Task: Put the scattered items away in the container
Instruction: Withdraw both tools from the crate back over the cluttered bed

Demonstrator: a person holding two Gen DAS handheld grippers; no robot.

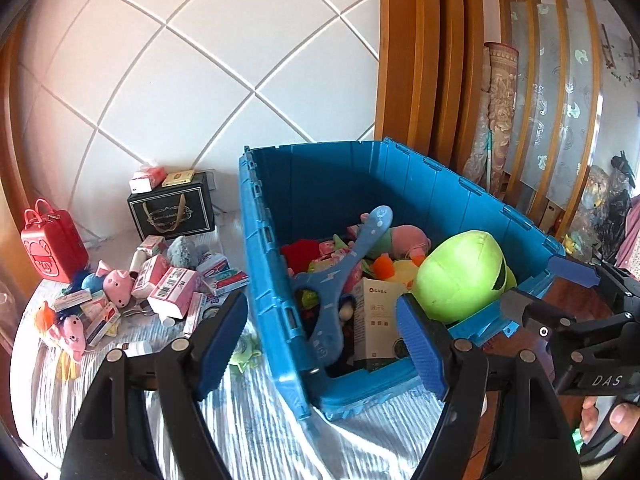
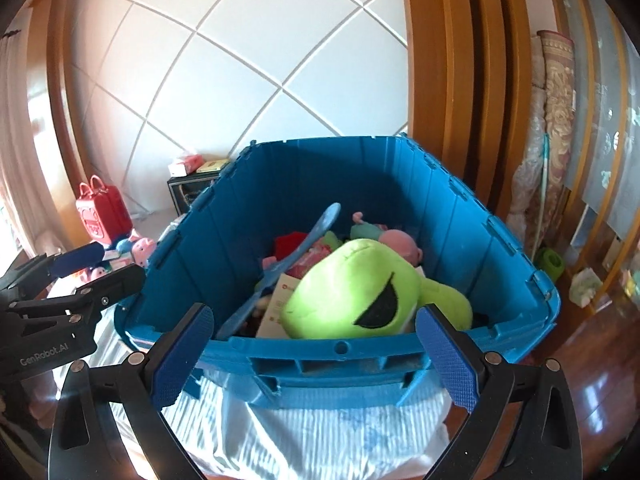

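Home interior: padded wall panels, wooden door frame, rolled rug, toy-filled blue crate.

Crate near wall hides the green plush's underside from the right gripper's camera, and the plush covers most of the white box and toys beyond it. Right gripper's far finger cut off by frame edge in left view. Print on small boxes ahead-left of left gripper too small to read.

blue bin, lime-green plush
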